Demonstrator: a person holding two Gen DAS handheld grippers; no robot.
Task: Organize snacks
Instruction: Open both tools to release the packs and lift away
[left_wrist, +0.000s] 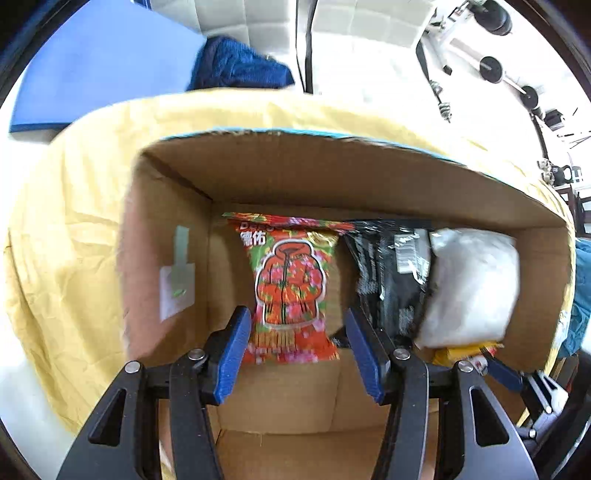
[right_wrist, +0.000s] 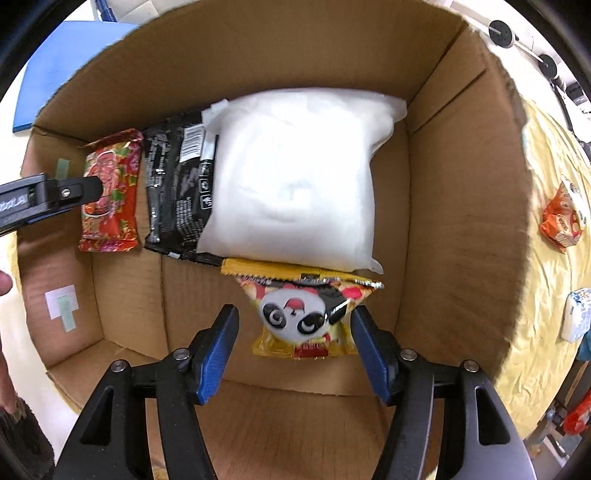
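Observation:
An open cardboard box (left_wrist: 295, 173) (right_wrist: 461, 184) holds several snacks. A red floral packet (left_wrist: 288, 280) (right_wrist: 110, 199) lies flat on its floor. My left gripper (left_wrist: 295, 310) (right_wrist: 92, 188) hangs open straight above it, blue pads clear of both sides. Beside the red packet lie a black packet (left_wrist: 388, 277) (right_wrist: 177, 192) and a big white pouch (left_wrist: 472, 288) (right_wrist: 295, 173). A yellow panda packet (right_wrist: 295, 321) (left_wrist: 461, 352) lies partly tucked under the pouch. My right gripper (right_wrist: 295, 310) stands open over it, and its pads do not touch the packet.
The box stands on a table under a yellow cloth (left_wrist: 74, 221) (right_wrist: 546, 295). Loose on the cloth to the right are an orange packet (right_wrist: 561, 225), a white and blue packet (right_wrist: 576, 314) and a red one (right_wrist: 578, 417). A blue mat (left_wrist: 92, 74) lies beyond.

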